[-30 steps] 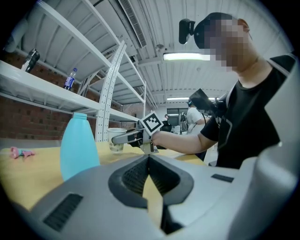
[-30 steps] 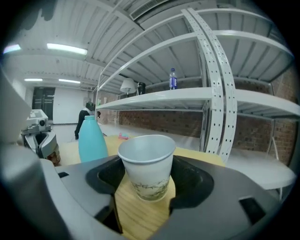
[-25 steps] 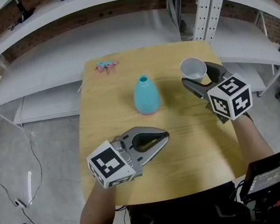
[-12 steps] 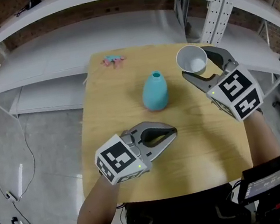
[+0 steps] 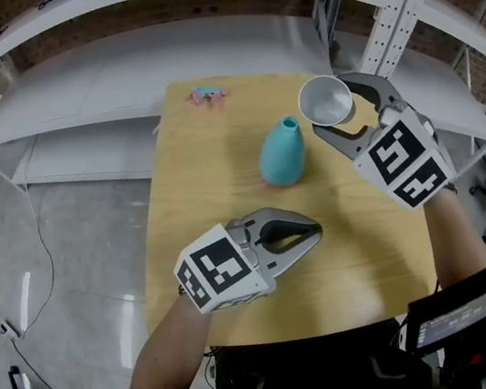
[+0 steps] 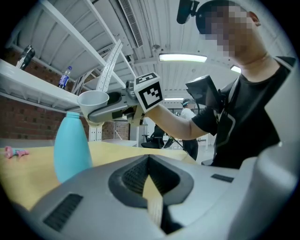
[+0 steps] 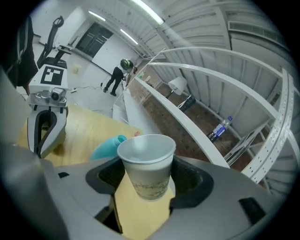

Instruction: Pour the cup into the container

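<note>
Task thing: the white paper cup [image 5: 324, 100] is off the table, clamped round its body between the jaws of the right gripper [image 5: 339, 116].
Cup relative to vase: up beside the teal vase [image 5: 282, 154], on the side away from the left gripper and higher than its neck; not touching it.
Cup attitude: close to upright in the left gripper view, mouth up; nothing is running out of it.
Cup contents: only bare white inner wall shows from the right gripper view; what is in the bottom cannot be told.
Container: the vase stands upright on the wooden table [image 5: 217, 203], its narrow mouth open and uncovered.
Left gripper [image 5: 317, 232]: jaws closed together on nothing, held low on the person's side of the vase and apart from it; it is not steadying the vase.
Other: a small pink object [image 5: 207, 95] lies at the far table edge, well beyond the vase.
Done, as it looks: cup grasped, raised and brought near the vase.
Left to do, by judgement: line the rim up over the vase's mouth, then tip. The mouth is small against the cup's rim, so spillage is a risk.
</note>
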